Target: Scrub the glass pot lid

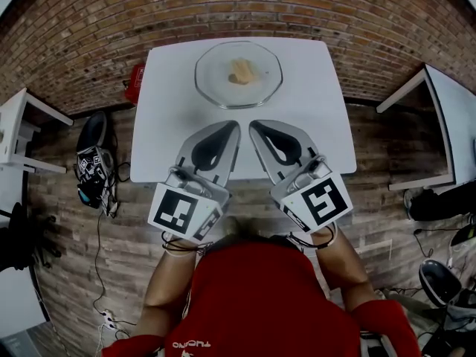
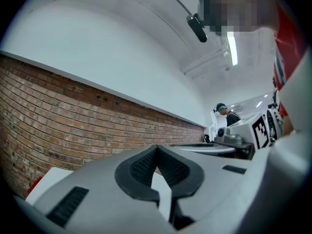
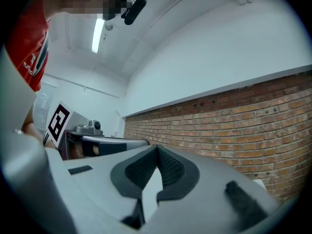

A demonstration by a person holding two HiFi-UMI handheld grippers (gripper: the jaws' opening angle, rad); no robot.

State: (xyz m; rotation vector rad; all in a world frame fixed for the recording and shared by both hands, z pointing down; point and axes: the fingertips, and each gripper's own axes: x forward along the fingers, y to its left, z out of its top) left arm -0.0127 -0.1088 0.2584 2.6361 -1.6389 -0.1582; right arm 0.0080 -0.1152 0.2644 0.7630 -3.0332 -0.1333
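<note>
A round glass pot lid (image 1: 238,74) lies flat at the far side of the white table (image 1: 167,110), with a yellowish sponge (image 1: 242,71) resting on its middle. My left gripper (image 1: 235,126) and right gripper (image 1: 253,126) hover side by side over the table's near half, tips almost together, well short of the lid. Both point level and are shut with nothing between the jaws. In the left gripper view the shut jaws of the left gripper (image 2: 156,149) face the brick wall. The right gripper view shows the right gripper (image 3: 157,148) shut the same way; the lid is hidden in both.
A brick wall (image 1: 238,6) stands behind the table. White tables sit at the left (image 1: 15,125) and right (image 1: 454,110). A spare gripper (image 1: 93,166) and cables lie on the wooden floor at the left. A red object (image 1: 136,82) sits by the table's far left corner.
</note>
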